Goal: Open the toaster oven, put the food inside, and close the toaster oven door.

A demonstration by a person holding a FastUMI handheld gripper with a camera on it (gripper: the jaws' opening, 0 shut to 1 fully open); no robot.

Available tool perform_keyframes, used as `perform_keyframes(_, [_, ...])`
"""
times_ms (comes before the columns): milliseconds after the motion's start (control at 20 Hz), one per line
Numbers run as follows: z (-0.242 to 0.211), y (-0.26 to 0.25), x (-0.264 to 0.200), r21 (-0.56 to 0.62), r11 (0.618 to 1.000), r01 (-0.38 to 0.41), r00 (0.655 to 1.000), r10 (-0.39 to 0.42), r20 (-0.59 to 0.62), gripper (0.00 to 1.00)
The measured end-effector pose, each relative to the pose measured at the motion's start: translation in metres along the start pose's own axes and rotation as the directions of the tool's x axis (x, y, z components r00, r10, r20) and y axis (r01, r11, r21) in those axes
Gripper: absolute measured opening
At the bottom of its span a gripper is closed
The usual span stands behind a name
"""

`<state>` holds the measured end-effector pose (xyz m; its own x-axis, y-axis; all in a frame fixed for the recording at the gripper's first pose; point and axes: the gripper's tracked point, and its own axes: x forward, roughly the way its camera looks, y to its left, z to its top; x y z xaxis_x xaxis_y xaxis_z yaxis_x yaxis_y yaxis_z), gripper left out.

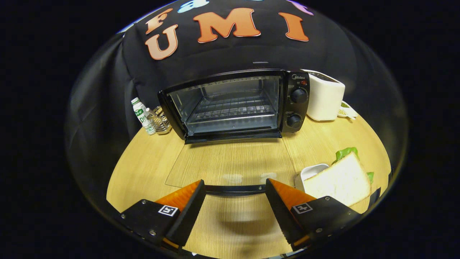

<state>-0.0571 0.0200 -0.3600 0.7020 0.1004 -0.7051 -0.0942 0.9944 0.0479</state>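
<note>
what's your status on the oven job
Tongs open, empty, at door handle. Toaster oven door down flat. Sandwich on table, right of tongs. Path clear.

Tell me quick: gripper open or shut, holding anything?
Gripper: open and empty, fingers spread either side of the handle of the folded-down glass door of the toaster oven. Sandwich lies off to its right.

wood table [151,162] w/ toaster oven [233,104], door down flat, white appliance [325,99], bottle [143,116], wire holder [161,120], sandwich [341,178] by white dish [309,172].
</note>
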Motion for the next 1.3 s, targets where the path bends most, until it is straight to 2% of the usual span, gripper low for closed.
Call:
perform_keyframes(150, [0.015, -0.024, -0.020, -0.018, 0.999, -0.034, 0.999, 0.033, -0.038, 0.99])
perform_keyframes(350, [0.021, -0.062, -0.052, -0.115, 0.991, -0.069, 0.987, 0.050, -0.155, 0.99])
perform_keyframes(500, [0.022, -0.100, -0.067, -0.151, 0.987, -0.059, 0.971, 0.021, -0.238, 0.99])
perform_keyframes(650, [0.021, -0.131, -0.076, -0.110, 0.992, -0.062, 0.955, 0.027, -0.296, 1.00])
perform_keyframes(850, [0.027, -0.191, -0.076, 0.020, 1.000, 0.014, 0.941, -0.006, -0.339, 1.00])
perform_keyframes(1050, [0.011, -0.211, -0.066, 0.186, 0.982, 0.028, 0.909, 0.053, -0.414, 0.98])
perform_keyframes(1150, [0.005, -0.215, -0.056, 0.232, 0.972, 0.033, 0.899, 0.072, -0.433, 0.96])
perform_keyframes(1250, [0.002, -0.211, -0.049, 0.256, 0.966, 0.018, 0.893, 0.099, -0.438, 0.90])
perform_keyframes(1300, [0.000, -0.208, -0.046, 0.256, 0.967, 0.004, 0.887, 0.114, -0.447, 0.83])
